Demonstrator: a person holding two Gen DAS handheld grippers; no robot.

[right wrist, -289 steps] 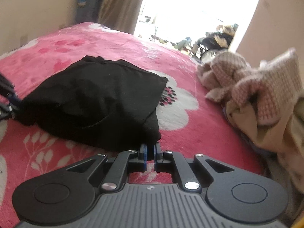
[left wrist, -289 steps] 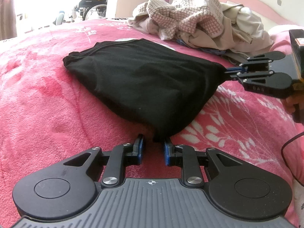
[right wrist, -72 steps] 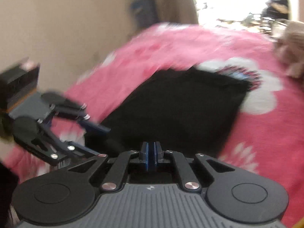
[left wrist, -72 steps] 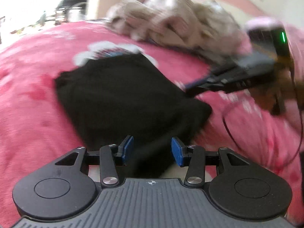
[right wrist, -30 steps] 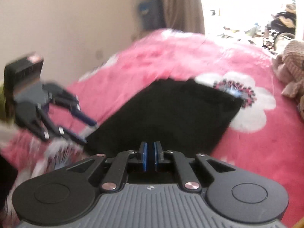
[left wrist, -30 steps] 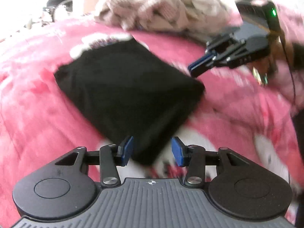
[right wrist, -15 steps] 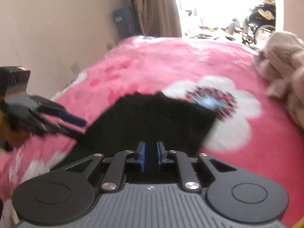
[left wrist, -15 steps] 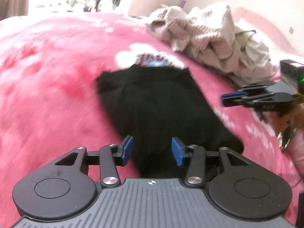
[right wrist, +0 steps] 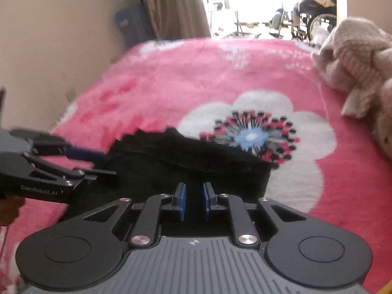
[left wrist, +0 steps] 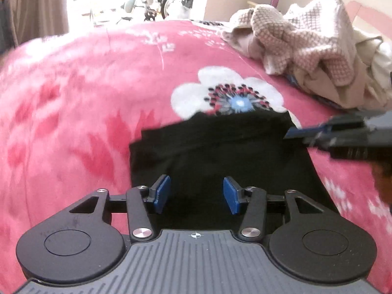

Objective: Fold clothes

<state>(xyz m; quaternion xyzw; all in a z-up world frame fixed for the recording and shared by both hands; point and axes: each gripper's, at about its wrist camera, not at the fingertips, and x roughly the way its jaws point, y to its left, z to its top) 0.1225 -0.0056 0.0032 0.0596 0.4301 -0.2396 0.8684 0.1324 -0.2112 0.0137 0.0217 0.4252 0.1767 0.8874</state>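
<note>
Hovering over the bed, your left gripper (left wrist: pixel 196 196) points down at the near part of the black garment (left wrist: pixel 220 152), its blue pads partway apart with the jaws opening. Dark cloth shows in the gap beyond the pads, but they do not press on it. Your right gripper (right wrist: pixel 193 201) sits low over the same garment's right side, with only a narrow slit between its pads and the jaws closing. The black cloth lies behind that slit, and no fold is visibly pinched.

The black garment now lies as a compact, roughly rectangular bundle on the pink floral blanket (left wrist: pixel 73 98), its far edge just touching the big white flower print (left wrist: pixel 227 98). A heap of beige and checked unfolded clothes (left wrist: pixel 306 41) waits well apart at the far right.

Compared with nearly ten seconds ago, when both of your grippers were clamped on the garment's corners and it lay spread wider, neither gripper holds it now and the bundle is narrower. Over the last second the view has swung so you face the bundle along its length, and your left jaws have widened. That suggests a fold has been laid down and you are lining up for the next grasp or a final fold.
</note>
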